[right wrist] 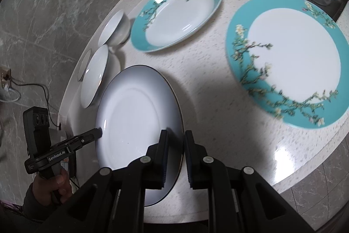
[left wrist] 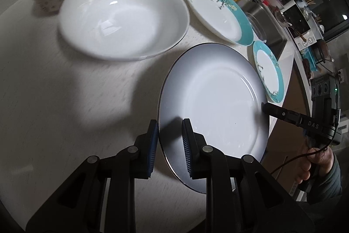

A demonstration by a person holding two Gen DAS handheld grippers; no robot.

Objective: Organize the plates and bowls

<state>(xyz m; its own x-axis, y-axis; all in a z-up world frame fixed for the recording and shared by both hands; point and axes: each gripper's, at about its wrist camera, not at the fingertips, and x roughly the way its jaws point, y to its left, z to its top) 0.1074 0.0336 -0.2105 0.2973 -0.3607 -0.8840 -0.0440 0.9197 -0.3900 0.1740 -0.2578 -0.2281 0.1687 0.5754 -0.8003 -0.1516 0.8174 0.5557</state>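
- Light falls from overhead, moderate and cool, and the corners of both views sink into black vignette.
- The white plate (left wrist: 213, 102) glows almost blown out; a dark shadow spreads over the counter (left wrist: 54, 84) beside it.
- Glare spots shine on the big white bowl (left wrist: 122, 14) and on the counter's near edge.
- The teal plates (right wrist: 290, 62) smear with motion blur.
- Fisheye distortion bows the counter's rim.
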